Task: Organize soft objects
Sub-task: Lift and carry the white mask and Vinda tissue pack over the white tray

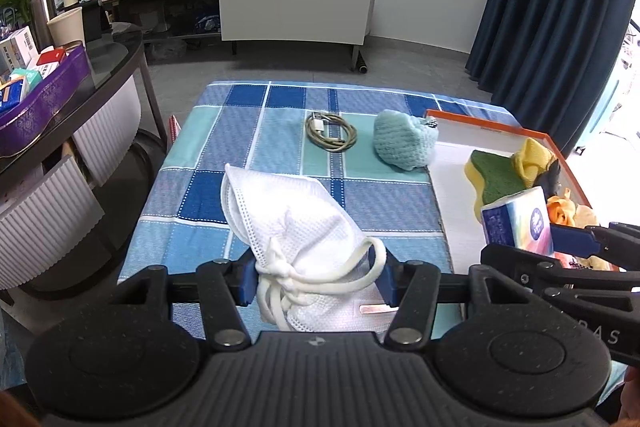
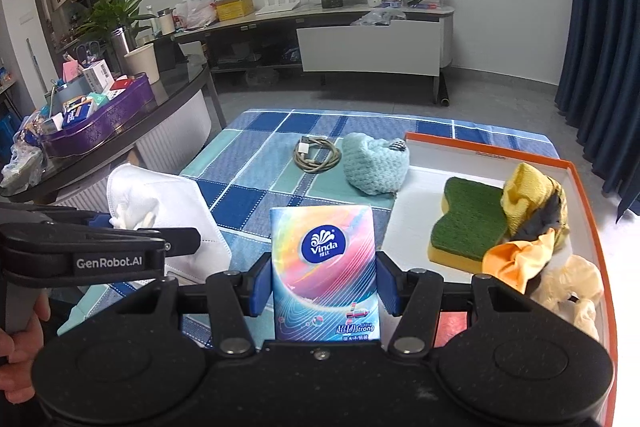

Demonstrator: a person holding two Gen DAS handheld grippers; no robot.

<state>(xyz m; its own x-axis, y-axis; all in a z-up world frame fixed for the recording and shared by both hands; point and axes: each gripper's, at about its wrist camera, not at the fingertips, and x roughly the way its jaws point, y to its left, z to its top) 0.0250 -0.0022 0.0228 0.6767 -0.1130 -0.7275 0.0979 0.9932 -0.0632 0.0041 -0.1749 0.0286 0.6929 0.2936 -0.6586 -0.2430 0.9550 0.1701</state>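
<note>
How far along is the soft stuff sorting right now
Done: the sponge, a yellow cloth and orange cloth already lie in the orange-rimmed tray. In hand: the left gripper holds a white mask, and the right gripper holds a tissue pack; neither is in the tray yet. Left: the teal knit piece beside the tray, on the checked cloth. The coiled cable is also there.

I see the face mask [image 1: 288,223] between my left gripper [image 1: 316,281] pads, left of the tissue pack [image 2: 324,267] between my right gripper [image 2: 324,285] pads. Ahead on the tablecloth [image 2: 256,163], the coiled cable [image 2: 316,155] lies left of the knitted pouch [image 2: 376,165]. Right of these, the tray [image 2: 584,195] holds the sponge [image 2: 466,223] and crumpled cloths [image 2: 528,203].
</note>
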